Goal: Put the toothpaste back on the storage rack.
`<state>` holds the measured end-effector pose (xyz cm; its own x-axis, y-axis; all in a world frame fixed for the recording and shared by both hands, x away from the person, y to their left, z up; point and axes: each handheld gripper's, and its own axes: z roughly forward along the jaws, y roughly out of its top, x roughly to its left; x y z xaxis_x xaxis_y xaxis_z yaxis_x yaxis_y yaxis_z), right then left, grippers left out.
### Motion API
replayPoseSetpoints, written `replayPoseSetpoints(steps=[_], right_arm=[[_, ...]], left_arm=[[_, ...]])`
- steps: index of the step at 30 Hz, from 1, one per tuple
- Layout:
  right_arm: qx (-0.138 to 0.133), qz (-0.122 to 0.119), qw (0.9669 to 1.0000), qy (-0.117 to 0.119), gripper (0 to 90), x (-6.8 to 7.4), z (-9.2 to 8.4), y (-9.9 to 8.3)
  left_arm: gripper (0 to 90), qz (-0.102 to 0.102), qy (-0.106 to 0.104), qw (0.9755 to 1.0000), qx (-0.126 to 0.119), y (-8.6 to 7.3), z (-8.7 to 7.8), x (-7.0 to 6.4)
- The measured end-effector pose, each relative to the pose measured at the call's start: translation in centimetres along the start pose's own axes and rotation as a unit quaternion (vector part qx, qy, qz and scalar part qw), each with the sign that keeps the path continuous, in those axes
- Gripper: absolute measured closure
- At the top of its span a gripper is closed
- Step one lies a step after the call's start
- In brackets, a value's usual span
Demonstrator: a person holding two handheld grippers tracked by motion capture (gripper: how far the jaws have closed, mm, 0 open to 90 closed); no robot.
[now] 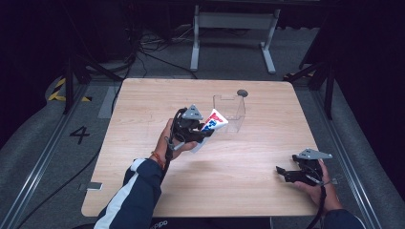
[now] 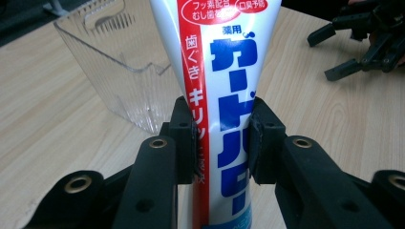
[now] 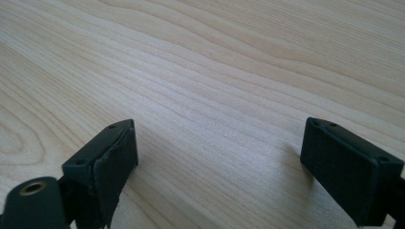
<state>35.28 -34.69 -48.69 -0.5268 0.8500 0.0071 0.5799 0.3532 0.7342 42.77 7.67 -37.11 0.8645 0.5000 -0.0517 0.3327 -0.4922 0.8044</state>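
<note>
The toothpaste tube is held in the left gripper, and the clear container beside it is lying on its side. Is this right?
Not quite. The left gripper does hold the toothpaste tube, but the clear container stands upright on the table, its open top facing up, as the high view shows.

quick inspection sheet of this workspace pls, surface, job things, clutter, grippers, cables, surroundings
surface: pale wooden table, bare over most of its top
job's things: toothpaste tube held up off the table; clear plastic bin upright behind it
clutter: small dark round thing near the far edge
grippers: left gripper shut on the tube; right gripper open, low over bare wood
cables: black cables on the floor beyond the table
surroundings: white table frame behind, a floor mark "4" at left
</note>
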Motion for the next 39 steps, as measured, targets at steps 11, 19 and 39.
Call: replayPoseSetpoints(steps=[11,19,39], right_arm=[[0.0,0.0,1.0,0.0,12.5,0.0,0.0,0.0],[0.0,0.0,1.0,0.0,12.5,0.0,0.0,0.0],[-0.001,-0.001,1.0,0.001,12.5,0.0,0.0,0.0]], left_arm=[[69.2,0.004,0.003,0.9995,-0.032,2.3,-0.6,0.5],[69.2,0.007,-0.001,0.9987,-0.05,4.1,-0.4,1.1],[69.2,0.012,-0.002,0.9955,-0.093,8.7,2.2,4.0]])
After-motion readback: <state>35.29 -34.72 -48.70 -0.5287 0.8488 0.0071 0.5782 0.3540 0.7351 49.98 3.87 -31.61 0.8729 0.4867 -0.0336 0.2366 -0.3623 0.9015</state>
